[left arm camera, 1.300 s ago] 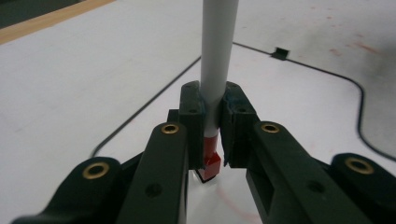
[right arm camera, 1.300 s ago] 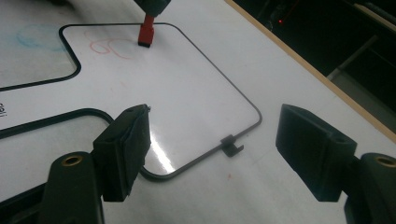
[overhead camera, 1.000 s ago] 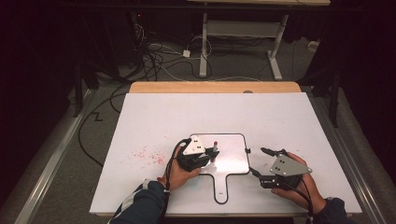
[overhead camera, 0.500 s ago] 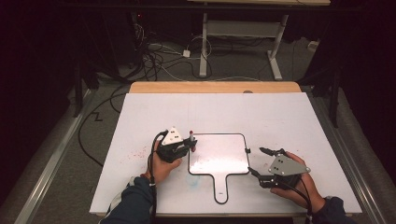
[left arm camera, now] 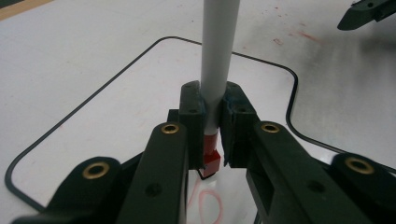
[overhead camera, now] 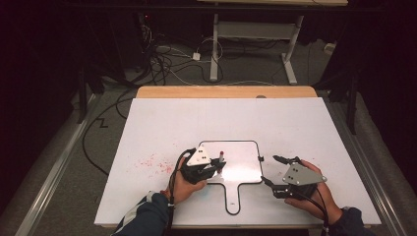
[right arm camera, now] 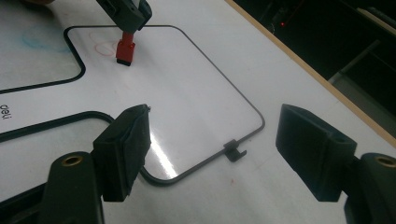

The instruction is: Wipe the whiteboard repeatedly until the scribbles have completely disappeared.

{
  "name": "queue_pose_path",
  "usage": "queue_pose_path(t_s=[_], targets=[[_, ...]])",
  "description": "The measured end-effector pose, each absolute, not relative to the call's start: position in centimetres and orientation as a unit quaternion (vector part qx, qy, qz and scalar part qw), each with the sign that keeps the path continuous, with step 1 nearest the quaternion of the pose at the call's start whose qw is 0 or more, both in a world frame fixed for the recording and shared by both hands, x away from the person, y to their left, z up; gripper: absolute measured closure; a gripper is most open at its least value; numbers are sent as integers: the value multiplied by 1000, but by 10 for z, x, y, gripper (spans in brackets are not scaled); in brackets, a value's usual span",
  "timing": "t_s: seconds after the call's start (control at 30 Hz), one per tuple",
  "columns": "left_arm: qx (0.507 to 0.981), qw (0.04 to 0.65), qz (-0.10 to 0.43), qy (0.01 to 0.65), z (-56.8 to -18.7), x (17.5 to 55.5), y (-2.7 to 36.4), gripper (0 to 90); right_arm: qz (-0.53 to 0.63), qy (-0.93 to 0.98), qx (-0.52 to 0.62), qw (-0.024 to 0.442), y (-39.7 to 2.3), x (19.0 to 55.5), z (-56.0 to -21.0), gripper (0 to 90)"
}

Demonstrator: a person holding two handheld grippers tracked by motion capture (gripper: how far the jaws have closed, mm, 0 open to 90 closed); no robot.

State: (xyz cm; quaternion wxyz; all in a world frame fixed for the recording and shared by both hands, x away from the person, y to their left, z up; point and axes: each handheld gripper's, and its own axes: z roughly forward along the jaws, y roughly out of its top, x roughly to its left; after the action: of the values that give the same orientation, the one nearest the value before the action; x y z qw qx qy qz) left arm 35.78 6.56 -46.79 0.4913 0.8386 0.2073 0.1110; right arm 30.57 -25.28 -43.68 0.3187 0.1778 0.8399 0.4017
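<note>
We hold the marker (left arm camera: 215, 70) clamped upright in the left gripper (overhead camera: 209, 169), tip over the paddle-shaped whiteboard (overhead camera: 241, 162); the right gripper (overhead camera: 280, 172) rests beside it, released.

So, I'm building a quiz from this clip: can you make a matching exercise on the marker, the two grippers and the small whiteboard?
Things:
1. marker
2. left gripper
3. right gripper
4. small whiteboard

States or places:
A. jaws apart, nothing between them
B. flat on the table, black-edged, with a handle
C. shut on a grey barrel
D. upright, red end down

Pairs: 1-D, 2-C, 3-A, 4-B
</note>
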Motion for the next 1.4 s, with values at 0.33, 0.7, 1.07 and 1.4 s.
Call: queue_pose_path(t_s=[0.33, 0.7, 1.07, 1.4], targets=[[837, 469, 145, 241, -466, 369, 93, 788, 401, 840, 179, 319, -253, 306, -437, 270], [833, 481, 128, 241, -468, 361, 95, 789, 400, 841, 179, 318, -251, 306, -437, 270], [845, 467, 131, 223, -465, 353, 89, 788, 400, 840, 179, 319, -253, 306, -437, 270], [833, 474, 128, 256, -467, 360, 108, 789, 398, 842, 178, 318, -253, 306, -437, 270]])
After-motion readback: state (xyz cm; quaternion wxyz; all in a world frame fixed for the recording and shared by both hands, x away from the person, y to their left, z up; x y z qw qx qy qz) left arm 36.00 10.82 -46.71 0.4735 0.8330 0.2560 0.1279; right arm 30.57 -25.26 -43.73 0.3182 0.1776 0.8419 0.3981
